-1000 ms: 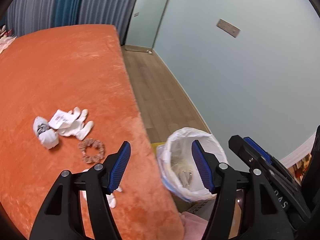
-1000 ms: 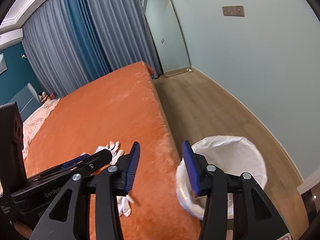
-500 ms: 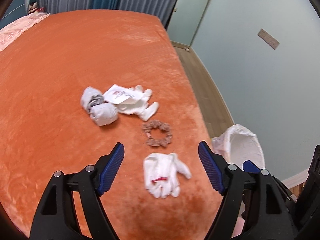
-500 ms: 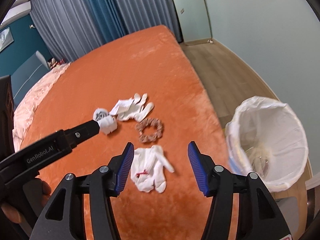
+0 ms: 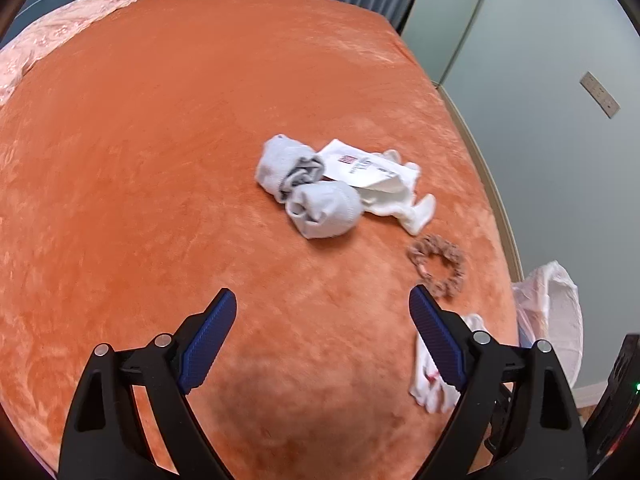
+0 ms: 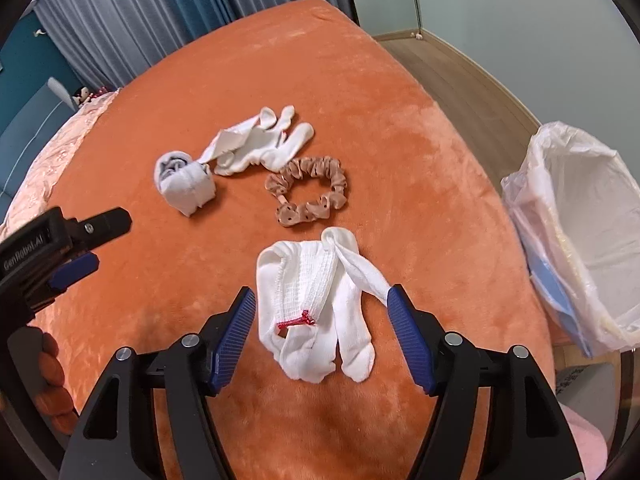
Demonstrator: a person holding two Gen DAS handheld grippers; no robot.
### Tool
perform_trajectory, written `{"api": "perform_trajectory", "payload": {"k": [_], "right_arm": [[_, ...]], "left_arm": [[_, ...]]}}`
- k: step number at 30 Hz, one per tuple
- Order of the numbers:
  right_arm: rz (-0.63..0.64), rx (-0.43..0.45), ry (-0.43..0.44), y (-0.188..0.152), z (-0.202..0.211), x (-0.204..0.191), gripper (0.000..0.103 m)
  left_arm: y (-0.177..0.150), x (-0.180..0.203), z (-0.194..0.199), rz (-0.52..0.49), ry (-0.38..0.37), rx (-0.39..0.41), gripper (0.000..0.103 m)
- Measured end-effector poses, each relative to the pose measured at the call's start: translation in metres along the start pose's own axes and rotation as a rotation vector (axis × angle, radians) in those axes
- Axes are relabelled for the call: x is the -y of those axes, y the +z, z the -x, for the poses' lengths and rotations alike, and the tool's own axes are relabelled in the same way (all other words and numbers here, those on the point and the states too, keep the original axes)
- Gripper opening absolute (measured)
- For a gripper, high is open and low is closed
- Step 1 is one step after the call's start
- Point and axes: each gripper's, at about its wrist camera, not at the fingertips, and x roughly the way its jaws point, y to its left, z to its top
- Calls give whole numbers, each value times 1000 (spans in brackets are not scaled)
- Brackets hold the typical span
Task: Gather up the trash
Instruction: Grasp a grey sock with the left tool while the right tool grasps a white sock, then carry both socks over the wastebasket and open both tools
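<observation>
On the orange bed [image 6: 400, 128] lie a white pair of tights with a red tie [image 6: 316, 312], a brown scrunchie [image 6: 310, 190], a balled grey-white sock [image 6: 184, 184] and white socks with a paper label [image 6: 260, 144]. My right gripper [image 6: 322, 330] is open, its jaws on either side of the white tights, just above them. My left gripper [image 5: 322, 340] is open and empty over bare bed, short of the grey-white sock [image 5: 320, 208] and the labelled socks [image 5: 372, 176]. The scrunchie [image 5: 438, 264] and the tights [image 5: 430, 380] lie to its right.
A bin lined with a white bag [image 6: 580, 240] stands on the wooden floor to the right of the bed; it also shows in the left wrist view [image 5: 552, 312]. A pink bedspread [image 5: 52, 36] lies at the far left. Curtains and a mirror stand behind.
Both grippers have swung left from over the bin to over the bed and opened wider. The right one now straddles the white tights.
</observation>
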Motion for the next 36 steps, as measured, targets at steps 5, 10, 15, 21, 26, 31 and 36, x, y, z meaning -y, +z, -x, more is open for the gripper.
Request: {"api": "perform_trajectory", "payload": {"k": [5, 10, 15, 21, 26, 31, 36], "right_arm": [[-8, -46, -8, 1, -28, -2, 66], [-41, -82, -2, 4, -53, 2, 68], [-17, -61, -20, 5, -58, -5, 73], [-6, -48, -24, 5, -62, -6, 74], [-3, -43, -19, 4, -62, -3, 69], [11, -51, -9, 1, -55, 1, 39], [-6, -74, 27, 0, -47, 4, 18]], "left_arm": [[21, -17, -27, 50, 11, -15, 84], [44, -18, -58, 54, 10, -29, 84], [57, -12, -86, 47, 5, -50, 84], [58, -8, -109, 42, -25, -90, 69], [58, 2, -111, 16, -48, -89, 46], [54, 5, -102, 23, -45, -89, 38], [40, 8, -87, 31, -57, -94, 38]]}}
